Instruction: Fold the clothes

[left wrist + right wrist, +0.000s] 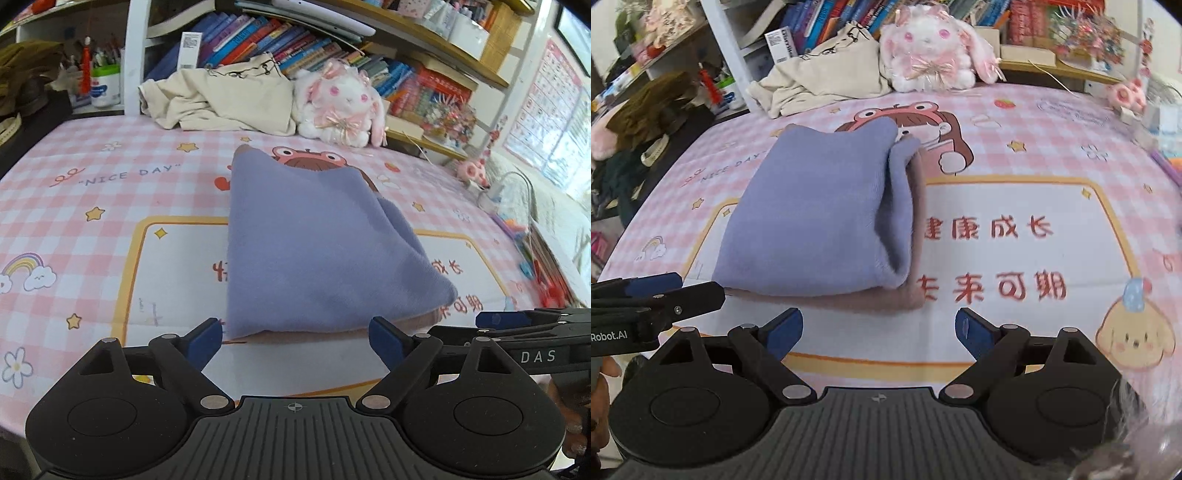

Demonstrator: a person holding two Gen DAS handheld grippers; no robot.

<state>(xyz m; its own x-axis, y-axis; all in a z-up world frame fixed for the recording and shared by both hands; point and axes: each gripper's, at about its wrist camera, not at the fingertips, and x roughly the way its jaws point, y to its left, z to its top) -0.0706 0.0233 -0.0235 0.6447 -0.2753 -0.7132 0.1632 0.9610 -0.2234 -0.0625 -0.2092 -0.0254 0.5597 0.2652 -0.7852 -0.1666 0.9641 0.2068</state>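
The counter (pixel 1015 206) carries the folded purple garment (pixel 820 214) near its middle, a pinkish layer, perhaps lining, showing beneath. Left hand-held gripper (pixel 295 341) and right hand-held gripper (pixel 879 330) hover released at its near edge; best grip both near corners evenly.
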